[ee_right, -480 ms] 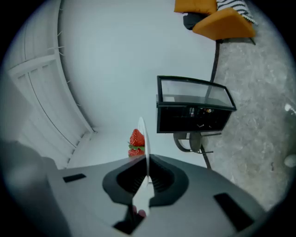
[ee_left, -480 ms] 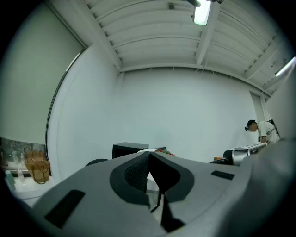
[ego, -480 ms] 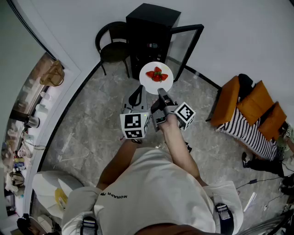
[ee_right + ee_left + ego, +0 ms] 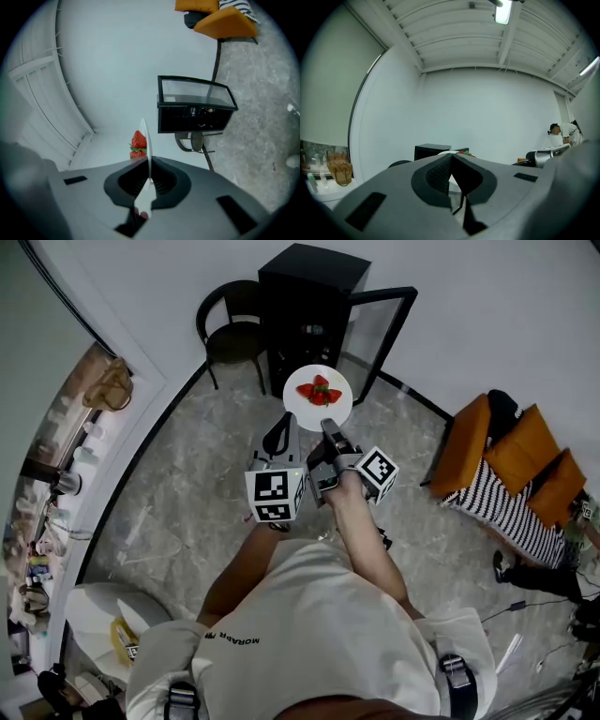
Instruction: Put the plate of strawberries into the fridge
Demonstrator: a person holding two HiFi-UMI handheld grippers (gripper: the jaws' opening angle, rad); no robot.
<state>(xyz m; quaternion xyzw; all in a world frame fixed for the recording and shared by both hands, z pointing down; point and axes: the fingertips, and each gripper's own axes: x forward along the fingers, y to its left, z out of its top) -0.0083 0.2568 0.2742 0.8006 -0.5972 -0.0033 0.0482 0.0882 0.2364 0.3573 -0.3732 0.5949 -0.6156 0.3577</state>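
Observation:
A white plate (image 4: 318,404) with red strawberries (image 4: 320,391) is held level in front of me, my right gripper (image 4: 328,426) shut on its near rim. In the right gripper view the plate (image 4: 144,133) runs edge-on between the jaws of the right gripper (image 4: 148,171), with the strawberries (image 4: 138,140) to its left. My left gripper (image 4: 279,435) hangs just left of the plate, apart from it. Its jaws meet at the tips in the left gripper view (image 4: 451,157), holding nothing. The black fridge (image 4: 309,306) stands ahead against the wall, its glass door (image 4: 377,334) swung open to the right.
A black round chair (image 4: 234,334) stands left of the fridge. Orange cushions and striped fabric (image 4: 511,470) lie on the floor at the right. A counter with bottles and a bag (image 4: 108,385) runs along the left. A person (image 4: 562,131) bends over at the far right.

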